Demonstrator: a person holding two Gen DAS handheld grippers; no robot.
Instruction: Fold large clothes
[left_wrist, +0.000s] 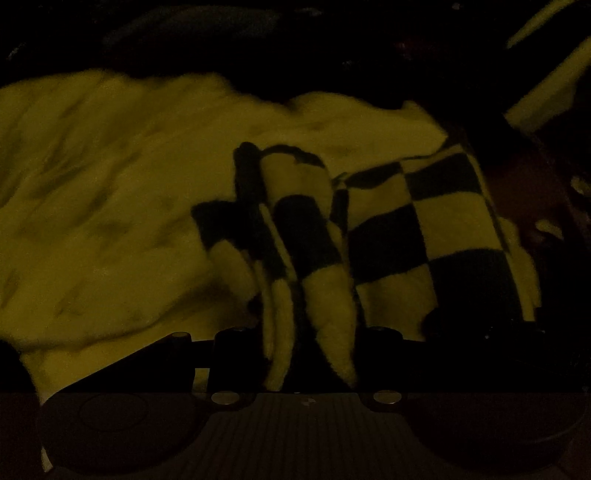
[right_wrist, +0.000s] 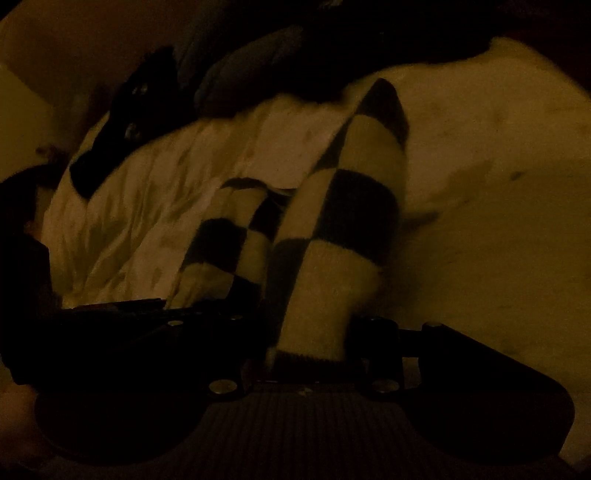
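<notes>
Between the fingers of each gripper runs a bunched strip of the checkered garment (left_wrist: 424, 221) — dark and pale squares, fleecy at the edges. From the left wrist camera, two narrow folds of it rise from the left gripper (left_wrist: 310, 350) at 6 o'clock toward the middle of the frame, and a broader flat panel of the same cloth spreads toward 3 o'clock. That gripper is angled steeply downward, its jaws part-way apart with the folds gathered between them; in the dim light the pads cannot be made out, so whether they actually press the cloth cannot be told.

From the right wrist camera, a thick roll of the checkered garment (right_wrist: 343, 229) climbs from the right gripper (right_wrist: 310, 343) at 6 o'clock up toward 12 o'clock, with a second fold beside it at about 10 o'clock. This gripper also tilts down, jaws narrowed around the roll, which fills the gap between them.

Beneath the garment lies a pale rumpled sheet (left_wrist: 110, 203) — it fills the frame from 9 to 12 o'clock on the left view. Dark bedding (right_wrist: 240, 66) is heaped beyond it at 12 o'clock.
</notes>
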